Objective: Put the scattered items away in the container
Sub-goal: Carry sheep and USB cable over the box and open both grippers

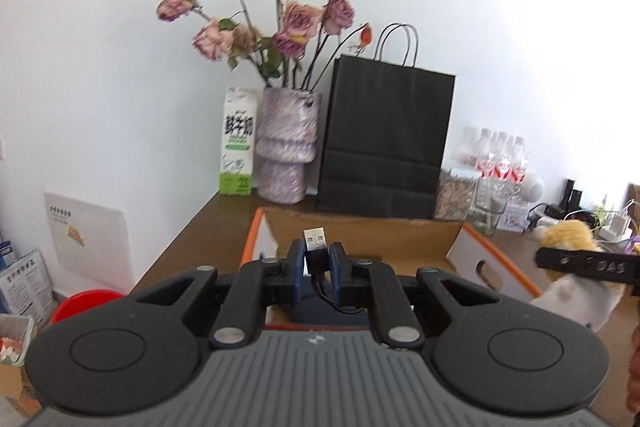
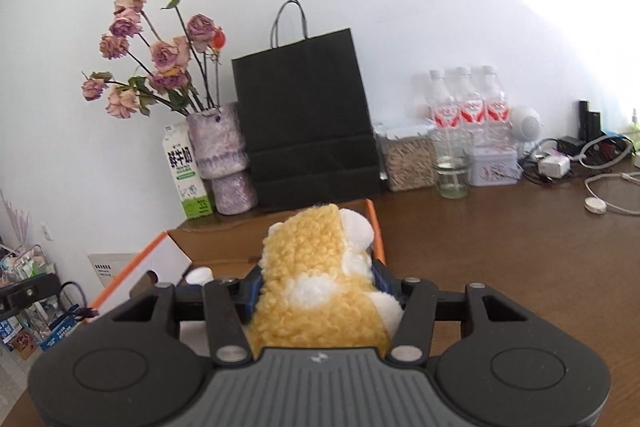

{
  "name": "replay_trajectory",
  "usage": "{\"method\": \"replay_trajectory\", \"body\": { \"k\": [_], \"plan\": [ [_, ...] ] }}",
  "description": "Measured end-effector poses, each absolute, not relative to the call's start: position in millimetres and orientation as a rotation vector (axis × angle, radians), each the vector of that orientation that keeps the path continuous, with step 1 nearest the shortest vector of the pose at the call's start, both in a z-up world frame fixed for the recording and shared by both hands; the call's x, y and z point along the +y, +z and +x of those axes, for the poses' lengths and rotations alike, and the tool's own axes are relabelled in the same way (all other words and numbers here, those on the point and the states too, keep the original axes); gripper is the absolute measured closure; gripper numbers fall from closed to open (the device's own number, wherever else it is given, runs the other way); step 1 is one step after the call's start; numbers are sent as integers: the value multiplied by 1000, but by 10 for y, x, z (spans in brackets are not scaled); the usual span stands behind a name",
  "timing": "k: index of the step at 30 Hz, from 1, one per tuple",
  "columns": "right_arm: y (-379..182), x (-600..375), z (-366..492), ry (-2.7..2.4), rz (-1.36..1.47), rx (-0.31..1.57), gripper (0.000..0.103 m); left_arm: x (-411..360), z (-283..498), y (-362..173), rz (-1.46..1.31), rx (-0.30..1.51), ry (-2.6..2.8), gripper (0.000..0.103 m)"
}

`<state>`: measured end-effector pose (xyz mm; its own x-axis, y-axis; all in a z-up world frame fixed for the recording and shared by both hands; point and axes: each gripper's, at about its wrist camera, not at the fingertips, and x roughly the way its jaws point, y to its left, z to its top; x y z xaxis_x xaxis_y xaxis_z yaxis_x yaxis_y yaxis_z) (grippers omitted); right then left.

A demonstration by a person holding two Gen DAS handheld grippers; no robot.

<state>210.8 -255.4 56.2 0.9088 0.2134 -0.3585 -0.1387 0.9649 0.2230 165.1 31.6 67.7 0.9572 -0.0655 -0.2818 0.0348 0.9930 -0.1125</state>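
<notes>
Cardboard box [image 1: 362,233] with orange rim and white outer walls sits open on the brown worktop [image 2: 500,247], one oval handle cutout showing on its right wall in the left wrist view; a dark blue item lies on its floor, mostly hidden behind the left hand-held gripper [image 1: 318,259]. Left hand-held gripper is pressed nearly together, pinching a black USB cable [image 1: 316,247] by its plug, metal end pointing up, thin wire looping down below the pads, held over the box's near edge. Right hand-held gripper [image 2: 318,279] is partly spread, clamped on a yellow-and-white plush toy [image 2: 320,279] that fills the gap between its fingers; toy is held up at the box's right corner, not inside it. Same toy and the right gripper's finger show at the right edge of the left wrist view. Along the back wall: one milk carton [image 2: 186,173], one purple vase [image 2: 224,157] holding about ten dried roses [image 2: 164,55], one black paper bag [image 2: 308,123] with two handles, contents hidden. One clear lidded tub [image 2: 408,159] filled with grain-like bits, one glass jar [image 2: 452,177], one small pale tin [image 2: 494,165], three water bottles [image 2: 466,103] with red labels, one white round speaker [image 2: 528,125]. Chargers and cables clutter the far right. One red bucket [image 1: 86,303] below the worktop's left edge.
</notes>
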Motion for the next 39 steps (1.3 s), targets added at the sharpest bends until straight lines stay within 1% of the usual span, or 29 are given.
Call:
{"method": "replay_trajectory", "body": {
  "k": [6, 11, 14, 19, 22, 30, 31, 32, 33, 34, 35, 36, 37, 39],
  "plan": [
    [653, -2277, 2432, 209, 180, 368, 52, 53, 1999, 740, -120, 280, -85, 90],
    [667, -2135, 2737, 218, 164, 360, 52, -4, 2312, 728, -143, 279, -88, 90],
    [640, -2085, 2915, 218, 151, 363, 52, -3, 2534, 659, -153, 296, -64, 90],
    [469, -2004, 3147, 176, 100, 381, 52, 23, 2793, 371, -137, 361, -37, 90],
    [370, -1974, 3234, 175, 92, 410, 52, 45, 2850, 287, -139, 392, -38, 90],
    [316, -1942, 3236, 163, 76, 417, 52, 2, 2797, 261, -101, 372, -26, 90],
    [313, -1937, 3235, 160, 73, 418, 52, -4, 2790, 262, -95, 369, -20, 89],
    [310, -1933, 3236, 156, 70, 420, 49, -7, 2782, 263, -91, 366, -12, 87],
    [306, -1932, 3241, 152, 68, 425, 48, -9, 2775, 266, -86, 363, 4, 83],
    [301, -1934, 3248, 147, 66, 427, 34, -13, 2771, 271, -79, 362, 12, 58],
    [298, -1937, 3251, 145, 67, 426, 6, -13, 2765, 280, -74, 356, 21, 16],
    [299, -1943, 3249, 142, 70, 419, 0, -9, 2748, 288, -75, 337, 32, 0],
    [303, -1944, 3239, 136, 70, 407, 0, -3, 2713, 296, -77, 306, 51, 0],
    [312, -1947, 3240, 121, 61, 406, 0, 3, 2695, 318, -75, 299, 71, 0]
  ]
}}
